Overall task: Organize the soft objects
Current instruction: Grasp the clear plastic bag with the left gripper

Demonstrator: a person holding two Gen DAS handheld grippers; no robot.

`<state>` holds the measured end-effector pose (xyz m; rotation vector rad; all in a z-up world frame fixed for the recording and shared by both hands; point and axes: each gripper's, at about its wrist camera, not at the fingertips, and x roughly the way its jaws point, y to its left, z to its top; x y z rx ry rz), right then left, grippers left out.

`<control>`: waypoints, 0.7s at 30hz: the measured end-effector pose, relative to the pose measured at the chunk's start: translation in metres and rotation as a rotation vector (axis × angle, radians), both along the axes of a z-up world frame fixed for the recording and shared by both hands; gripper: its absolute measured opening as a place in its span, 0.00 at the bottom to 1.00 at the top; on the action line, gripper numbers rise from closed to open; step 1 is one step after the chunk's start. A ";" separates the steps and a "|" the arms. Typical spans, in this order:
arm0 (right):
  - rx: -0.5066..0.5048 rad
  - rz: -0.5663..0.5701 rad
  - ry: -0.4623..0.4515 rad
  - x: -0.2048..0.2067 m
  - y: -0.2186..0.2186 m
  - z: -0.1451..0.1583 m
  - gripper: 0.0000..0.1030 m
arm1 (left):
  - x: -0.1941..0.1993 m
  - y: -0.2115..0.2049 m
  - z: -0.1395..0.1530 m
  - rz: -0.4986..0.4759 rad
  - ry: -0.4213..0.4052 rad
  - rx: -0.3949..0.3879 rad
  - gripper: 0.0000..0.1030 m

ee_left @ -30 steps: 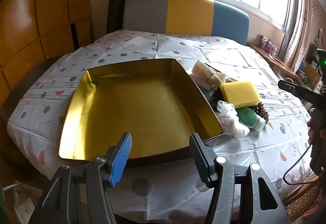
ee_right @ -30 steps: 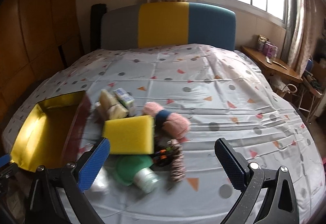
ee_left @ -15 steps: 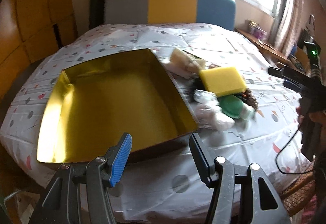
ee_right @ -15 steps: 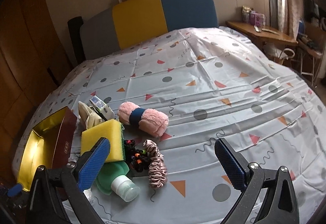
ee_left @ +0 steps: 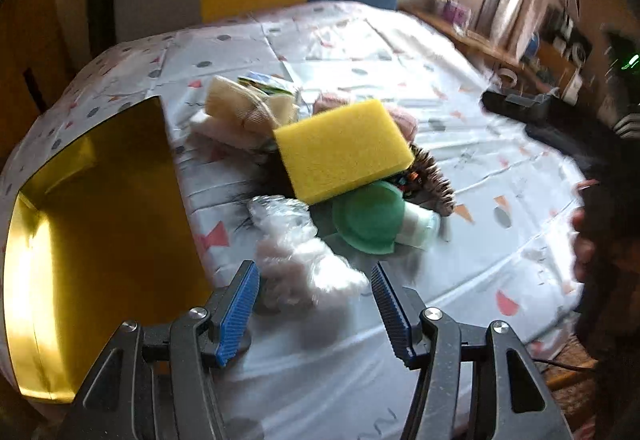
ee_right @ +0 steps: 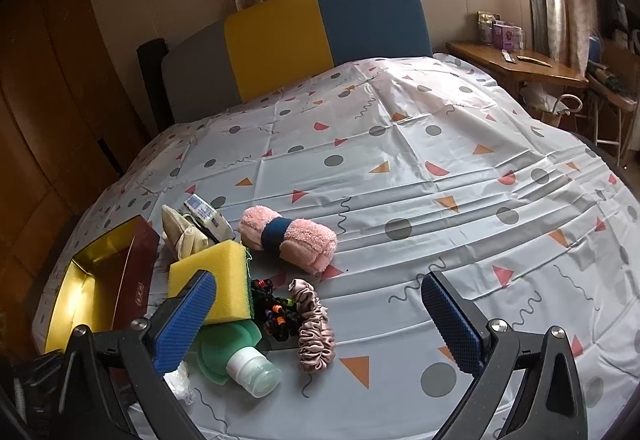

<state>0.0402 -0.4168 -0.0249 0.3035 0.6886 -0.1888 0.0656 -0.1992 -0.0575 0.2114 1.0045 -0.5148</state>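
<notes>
One porous yellow sponge [ee_left: 343,149] block; fluffy pink towel [ee_right: 288,238] roll.

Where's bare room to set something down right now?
The gold box is empty. Bare cover runs from the pink towel roll to the headboard. It is crowded around the yellow sponge.

A patterned bed cover [ee_right: 400,176] carries a gold-lined box [ee_right: 92,280] — beside it, rolled pink towel [ee_right: 288,238] and scrunchie [ee_right: 314,328].

left tongs [ee_left: 314,310] — shifted from gold box [ee_left: 100,224] | now over plastic bag [ee_left: 304,260]
</notes>
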 end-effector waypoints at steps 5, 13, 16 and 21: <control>0.012 0.006 0.000 0.000 0.000 0.000 1.00 | 0.017 -0.029 -0.029 -0.026 0.021 0.141 0.58; -0.003 -0.002 -0.004 0.000 -0.001 0.000 1.00 | 0.007 -0.031 -0.039 -0.056 -0.073 0.162 0.36; 0.006 -0.004 0.001 0.000 -0.004 -0.001 1.00 | -0.004 -0.015 -0.028 -0.052 -0.091 0.052 0.35; 0.006 0.018 0.036 0.005 0.000 -0.006 1.00 | -0.029 0.011 0.007 -0.054 -0.165 -0.103 0.35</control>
